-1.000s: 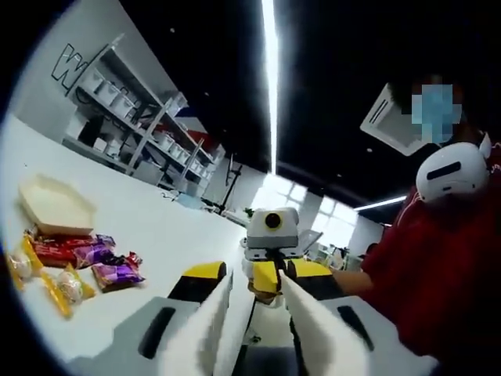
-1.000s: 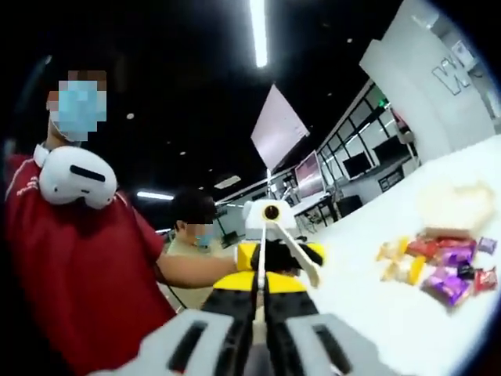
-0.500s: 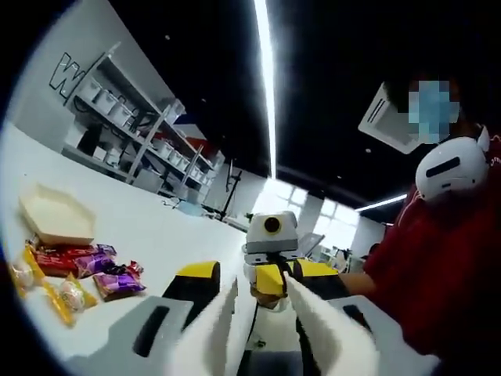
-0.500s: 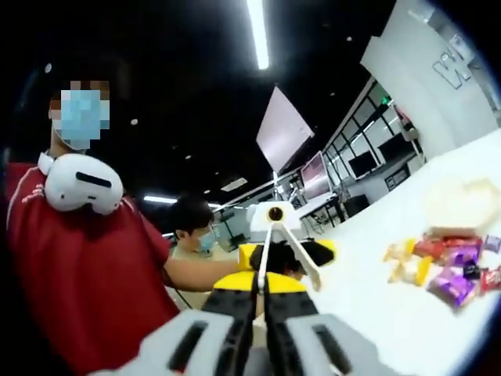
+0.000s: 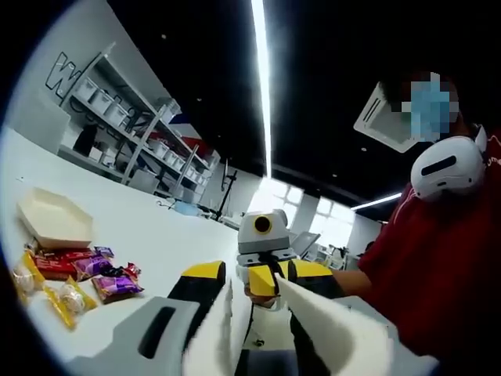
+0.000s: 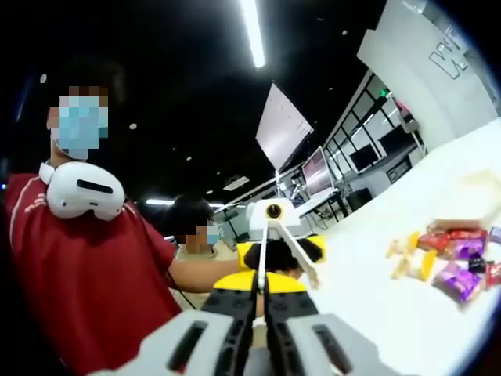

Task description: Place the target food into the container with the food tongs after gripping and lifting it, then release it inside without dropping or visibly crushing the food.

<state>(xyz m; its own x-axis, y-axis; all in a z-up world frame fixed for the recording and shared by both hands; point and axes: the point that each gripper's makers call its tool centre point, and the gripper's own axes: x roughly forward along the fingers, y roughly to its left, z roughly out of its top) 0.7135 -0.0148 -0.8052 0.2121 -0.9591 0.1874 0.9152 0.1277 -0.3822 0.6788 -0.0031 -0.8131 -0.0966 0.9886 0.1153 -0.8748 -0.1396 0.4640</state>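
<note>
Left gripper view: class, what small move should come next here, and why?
Probably swing the left gripper down toward the wrapped snacks on the table. Its fingers are open and empty, and they point at the right gripper rather than at the food. The tray beside the snacks looks empty.
</note>
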